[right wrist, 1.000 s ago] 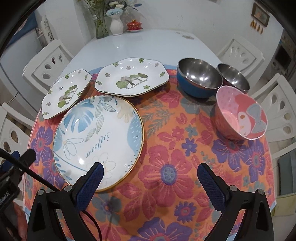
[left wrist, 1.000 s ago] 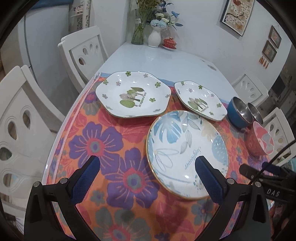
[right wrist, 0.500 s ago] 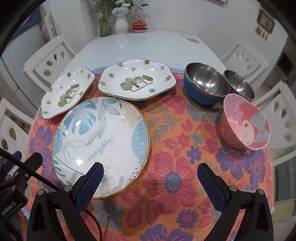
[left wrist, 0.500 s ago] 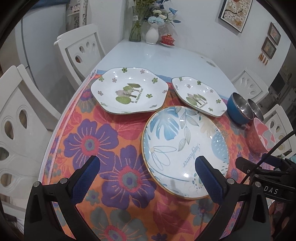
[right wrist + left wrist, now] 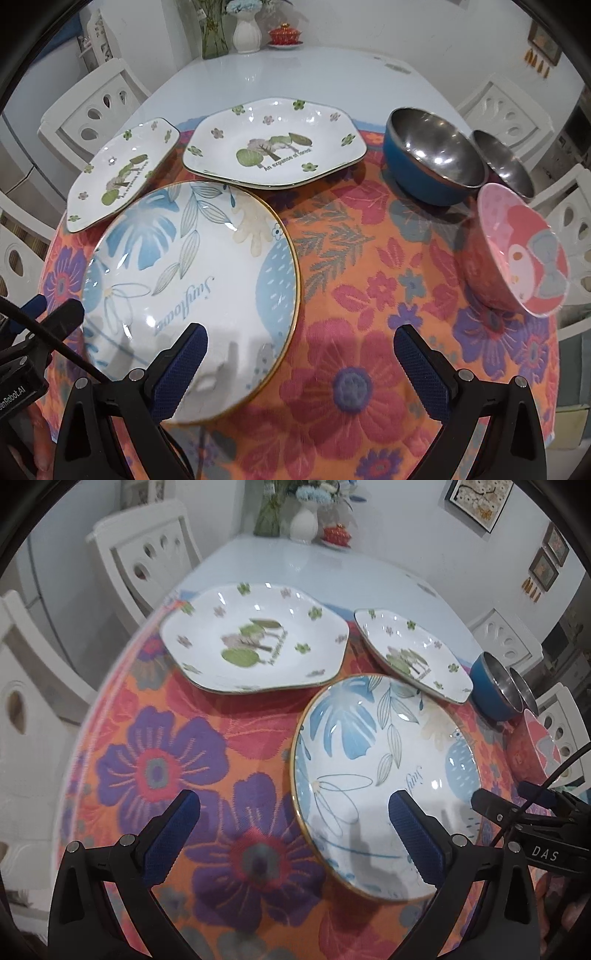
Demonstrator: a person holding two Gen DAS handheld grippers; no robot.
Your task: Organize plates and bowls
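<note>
- As both your grippers close in on the round blue plate (image 5: 184, 280), its rim now sits between each pair of fingers.
- Left gripper (image 5: 293, 825) and right gripper (image 5: 300, 356) stay wide and empty; nothing is stacked yet.

Round blue-leaf plate (image 5: 192, 280) nearest, two white tree-print plates (image 5: 275, 149) (image 5: 120, 173) behind, blue steel bowl (image 5: 432, 158), smaller steel bowl (image 5: 504, 162), pink cartoon bowl (image 5: 517, 254) at right, all upright on floral cloth

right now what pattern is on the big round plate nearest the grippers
Blue leaves and pale outlined foliage on white, with a gold rim and the script word "Sunflower" on the round plate. Clearest in the right wrist view.
</note>
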